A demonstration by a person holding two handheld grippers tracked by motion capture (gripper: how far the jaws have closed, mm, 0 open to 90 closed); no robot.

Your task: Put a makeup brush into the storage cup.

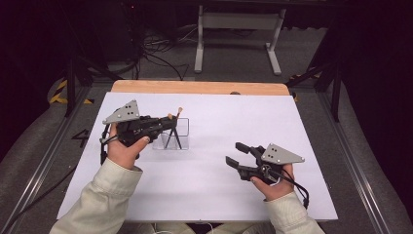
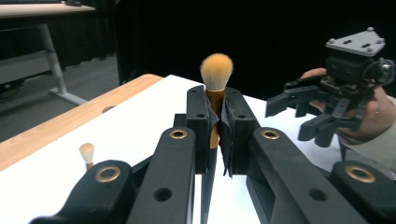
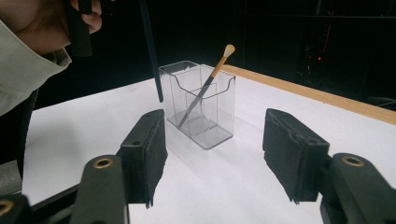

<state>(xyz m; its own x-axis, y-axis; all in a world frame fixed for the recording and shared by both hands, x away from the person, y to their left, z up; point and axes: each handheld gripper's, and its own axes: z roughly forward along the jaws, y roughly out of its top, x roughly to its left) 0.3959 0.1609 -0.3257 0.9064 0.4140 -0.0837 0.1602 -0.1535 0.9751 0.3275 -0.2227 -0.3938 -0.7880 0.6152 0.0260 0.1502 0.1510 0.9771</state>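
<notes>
Overhead light falls evenly on the white surface (image 1: 214,190), which reads bright against a dim, near-black surround. Shadows are soft and short. In both gripper views the near jaws are slightly out of focus, and all frames show mild grain.

No legible words, labels or brand names anywhere. On the dark floor (image 1: 80,139) at about nine o'clock from the white table (image 1: 204,195), one pale painted mark resembling the digit 4, too small to confirm. Nothing readable on the grey plates, the brushes or the clear holder.
</notes>
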